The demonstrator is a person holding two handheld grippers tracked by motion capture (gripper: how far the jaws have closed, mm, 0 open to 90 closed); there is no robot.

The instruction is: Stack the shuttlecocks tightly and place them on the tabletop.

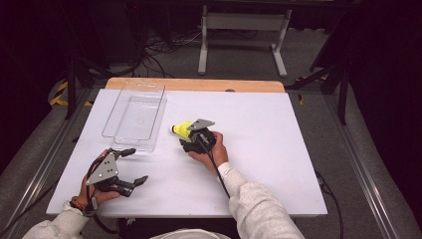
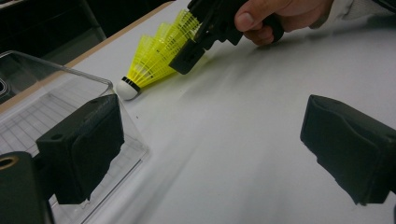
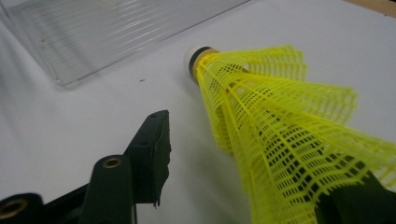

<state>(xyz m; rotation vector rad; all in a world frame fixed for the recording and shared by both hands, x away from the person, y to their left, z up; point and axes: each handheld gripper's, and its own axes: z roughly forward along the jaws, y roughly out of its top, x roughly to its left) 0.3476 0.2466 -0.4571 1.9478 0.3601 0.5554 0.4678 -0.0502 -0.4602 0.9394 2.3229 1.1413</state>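
Right claw (image 1: 191,133) straddles the yellow shuttlecock (image 1: 181,130) mid-frame on the counter (image 1: 259,149), jaws not yet pinching its skirt, lining up a grab; left claw (image 1: 132,167) waits open, lower left.

No readable text, label, brand, number or sign is found in any of the views. The yellow shuttlecock (image 3: 280,140), the clear plastic tray (image 1: 134,117) and the white table (image 1: 259,164) are unmarked (the striped yellow-and-black tape (image 1: 59,94) on the floor carries a pattern, not lettering).
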